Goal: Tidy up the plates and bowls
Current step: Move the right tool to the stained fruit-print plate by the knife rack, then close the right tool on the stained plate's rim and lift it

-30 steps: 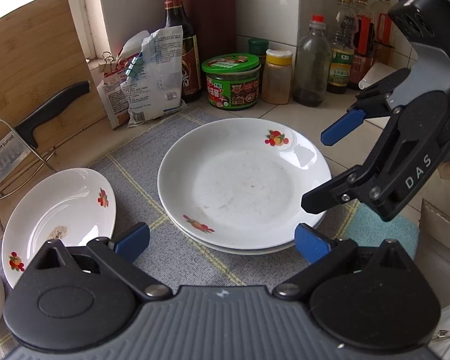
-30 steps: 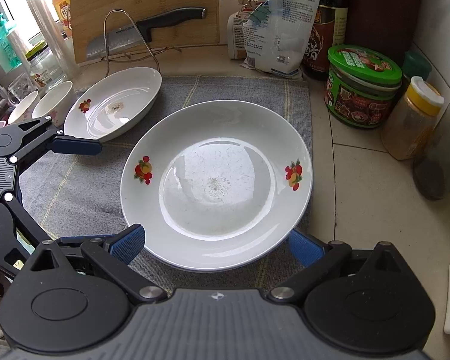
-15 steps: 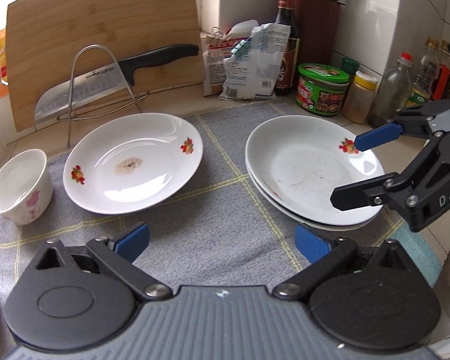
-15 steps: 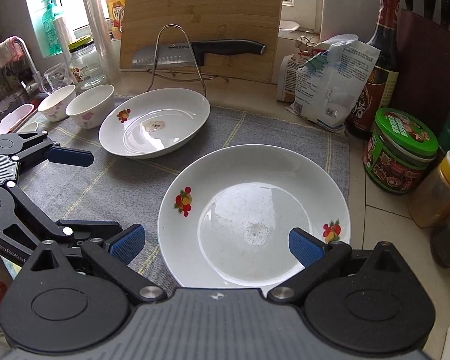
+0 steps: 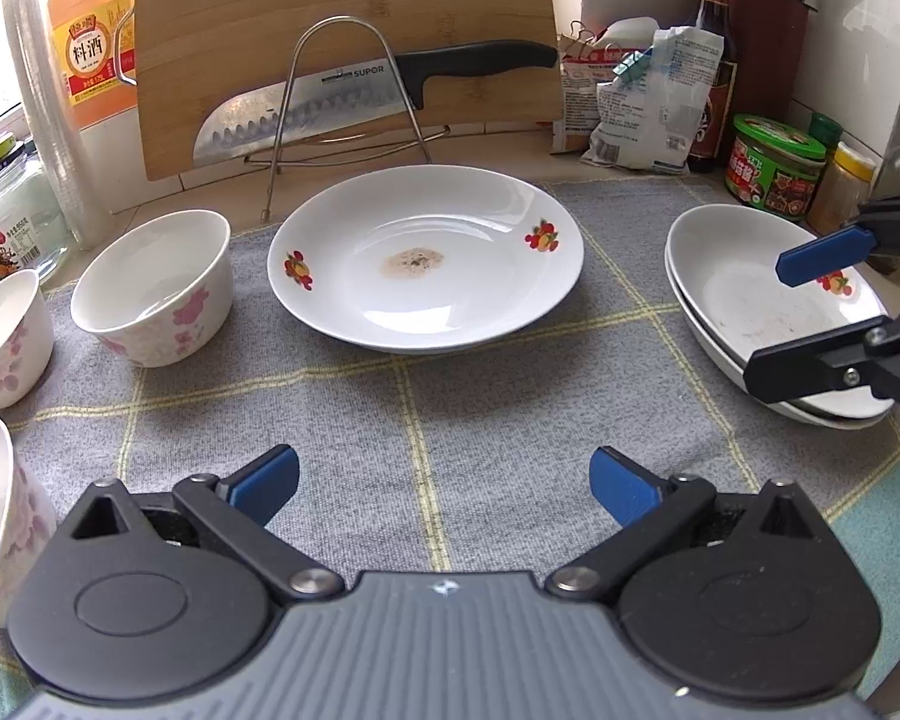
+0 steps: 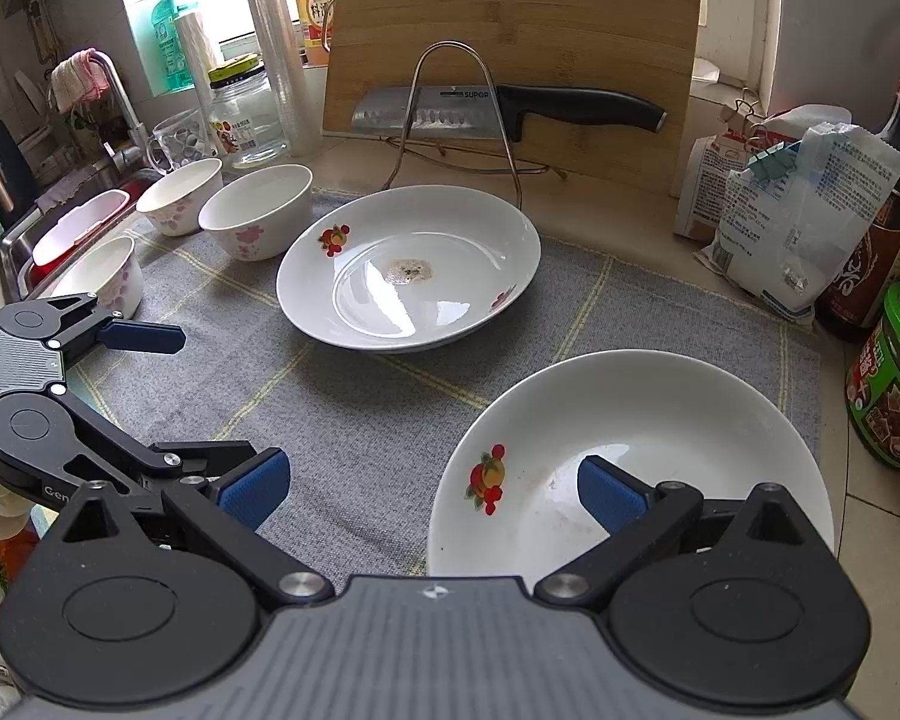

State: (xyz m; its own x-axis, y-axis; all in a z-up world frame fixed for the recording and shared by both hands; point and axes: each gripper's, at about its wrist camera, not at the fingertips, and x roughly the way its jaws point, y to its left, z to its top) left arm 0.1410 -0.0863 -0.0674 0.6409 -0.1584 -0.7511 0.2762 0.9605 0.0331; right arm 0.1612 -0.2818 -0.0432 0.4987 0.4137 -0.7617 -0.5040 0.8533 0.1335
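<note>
A: Both grippers gaping, gripping nothing?

B: Yep. Left gripper (image 5: 444,480) hovers short of the stained plate (image 5: 426,258); right gripper (image 6: 429,489) over the stacked plates (image 6: 630,450), right of it. Bowls (image 5: 153,288) left, knife rack (image 5: 342,96) behind.

We record a white plate (image 5: 426,261) with red-and-orange fruit motifs on its rim and a brown speckled stain at centre. Stacked plates (image 5: 756,294): white, same fruit motif. Bowls (image 5: 153,285): white with pink blossom print. Mat (image 5: 480,396): grey weave, pale yellow grid lines. Cutting board (image 5: 342,24): light bamboo grain. Knife (image 5: 378,90): steel blade, black handle. Jar (image 5: 777,165): green lid, red-and-green label. We note both grippers' fingers (image 5: 267,480) as blue pads on black arms, over a ribbed grey body.
</note>
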